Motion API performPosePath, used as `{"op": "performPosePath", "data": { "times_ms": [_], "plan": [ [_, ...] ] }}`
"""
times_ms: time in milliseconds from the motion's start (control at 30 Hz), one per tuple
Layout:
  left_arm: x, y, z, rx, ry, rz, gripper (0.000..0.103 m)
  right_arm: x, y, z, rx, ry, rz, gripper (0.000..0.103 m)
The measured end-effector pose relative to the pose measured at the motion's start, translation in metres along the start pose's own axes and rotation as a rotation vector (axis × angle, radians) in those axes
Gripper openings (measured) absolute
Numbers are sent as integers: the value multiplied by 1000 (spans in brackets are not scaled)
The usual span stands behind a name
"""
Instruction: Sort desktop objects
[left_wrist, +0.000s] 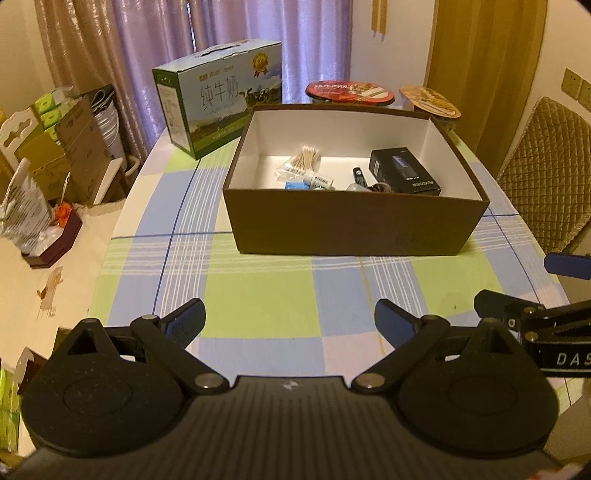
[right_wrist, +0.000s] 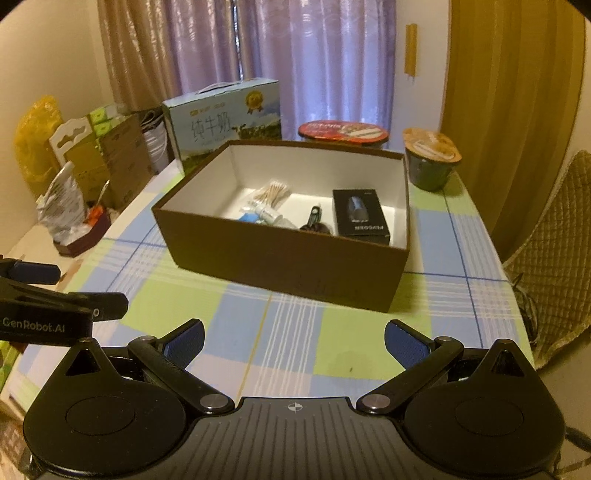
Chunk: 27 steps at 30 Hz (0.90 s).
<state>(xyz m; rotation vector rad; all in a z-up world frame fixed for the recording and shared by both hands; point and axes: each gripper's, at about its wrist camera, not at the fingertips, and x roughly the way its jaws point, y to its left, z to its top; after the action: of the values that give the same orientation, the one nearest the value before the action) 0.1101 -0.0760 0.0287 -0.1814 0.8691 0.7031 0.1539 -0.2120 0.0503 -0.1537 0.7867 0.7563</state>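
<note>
The milk carton (left_wrist: 221, 107) behind the brown box carries the large Chinese characters "纯牛奶" on its long side, with a gold seal printed above them whose wording is too small to read. The black product box (right_wrist: 361, 217) inside the brown box shows white lettering that reads roughly "FLYCO". The left gripper (right_wrist: 55, 295) bears "GenRobot.AI" in the right wrist view; the right gripper (left_wrist: 554, 295) shows "DAS" at the frame edge. The print on the noodle bowl lids is illegible.
</note>
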Motion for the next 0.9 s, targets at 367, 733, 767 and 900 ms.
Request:
{"op": "performPosePath", "data": {
  "times_ms": [367,733,767,900],
  "plan": [
    [-1,-6,-4,-2,18,25,97,2,-5,-4,-5,18,30,101],
    [4,-2,-1,17,23,24,97,9,-4,-2,-1,30,20,101],
    [4,-1,0,18,22,22,97,9,-3,-2,-1,31,19,101],
    [7,1,2,24,21,17,97,12,-2,0,0,31,12,101]
  ]
}}
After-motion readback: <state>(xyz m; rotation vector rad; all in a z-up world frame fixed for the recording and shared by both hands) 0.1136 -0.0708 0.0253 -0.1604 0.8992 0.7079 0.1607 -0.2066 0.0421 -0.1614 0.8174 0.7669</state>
